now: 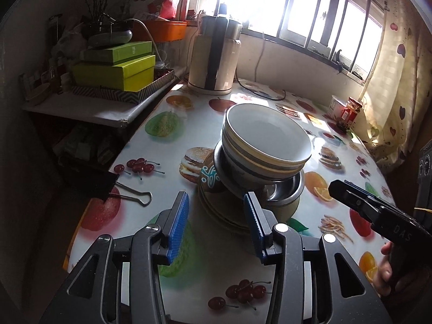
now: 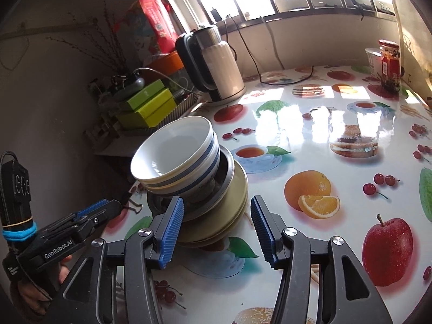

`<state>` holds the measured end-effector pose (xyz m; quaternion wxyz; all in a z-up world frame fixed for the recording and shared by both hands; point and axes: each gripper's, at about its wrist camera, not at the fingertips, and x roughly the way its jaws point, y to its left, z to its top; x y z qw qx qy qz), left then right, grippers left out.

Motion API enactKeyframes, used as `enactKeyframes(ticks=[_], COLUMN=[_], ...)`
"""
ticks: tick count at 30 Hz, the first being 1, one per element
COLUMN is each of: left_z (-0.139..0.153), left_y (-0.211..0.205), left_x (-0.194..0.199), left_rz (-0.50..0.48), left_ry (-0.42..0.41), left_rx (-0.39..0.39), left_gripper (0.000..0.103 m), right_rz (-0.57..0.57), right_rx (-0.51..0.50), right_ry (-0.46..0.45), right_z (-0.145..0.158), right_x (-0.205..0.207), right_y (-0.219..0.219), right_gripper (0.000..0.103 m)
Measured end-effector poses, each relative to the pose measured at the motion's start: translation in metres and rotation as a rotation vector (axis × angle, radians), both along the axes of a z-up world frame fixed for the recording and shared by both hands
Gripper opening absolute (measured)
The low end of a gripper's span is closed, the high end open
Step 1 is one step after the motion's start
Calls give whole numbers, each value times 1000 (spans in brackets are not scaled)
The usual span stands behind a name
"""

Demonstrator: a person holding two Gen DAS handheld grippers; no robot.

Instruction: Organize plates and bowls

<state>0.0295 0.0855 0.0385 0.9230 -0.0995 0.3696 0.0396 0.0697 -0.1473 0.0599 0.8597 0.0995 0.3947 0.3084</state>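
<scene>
Leaning on the bench point(image 1: 270, 243), our stack: striped bowls point(image 1: 266, 145), steel bowl point(image 1: 283, 191), greenish plates point(image 2: 229, 216). Left gripper point(image 1: 216, 225) and right gripper point(image 2: 216, 229) hover before it, jaws wide, empty.

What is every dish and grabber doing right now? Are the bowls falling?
striped bowls: nested, empty, tilted on top
metal bowl: under them, tilted
plates: stacked flat at the bottom
left gripper: open, holding nothing
right gripper: open, holding nothing
binder clip: lying flat
</scene>
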Motion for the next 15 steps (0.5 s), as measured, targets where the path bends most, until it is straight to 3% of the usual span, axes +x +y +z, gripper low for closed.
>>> enactKeyframes(ticks=[5,8,15], left_z=[-9,-17,-36], left_y=[-6,-11,-17], left_x=[-9,-15,-23], left_rz=[6,18,28], left_ry=[13,21,65], left_rx=[21,60,81], left_gripper=[44,52,56], right_rz=[-8,-22,-40], right_rx=[-49,-77,-181], right_ry=[-46,-56,-69], right_z=[3,1,-16], right_x=[-18,-26,-43], right_y=[-1,-3,1], right_gripper=[66,72,78])
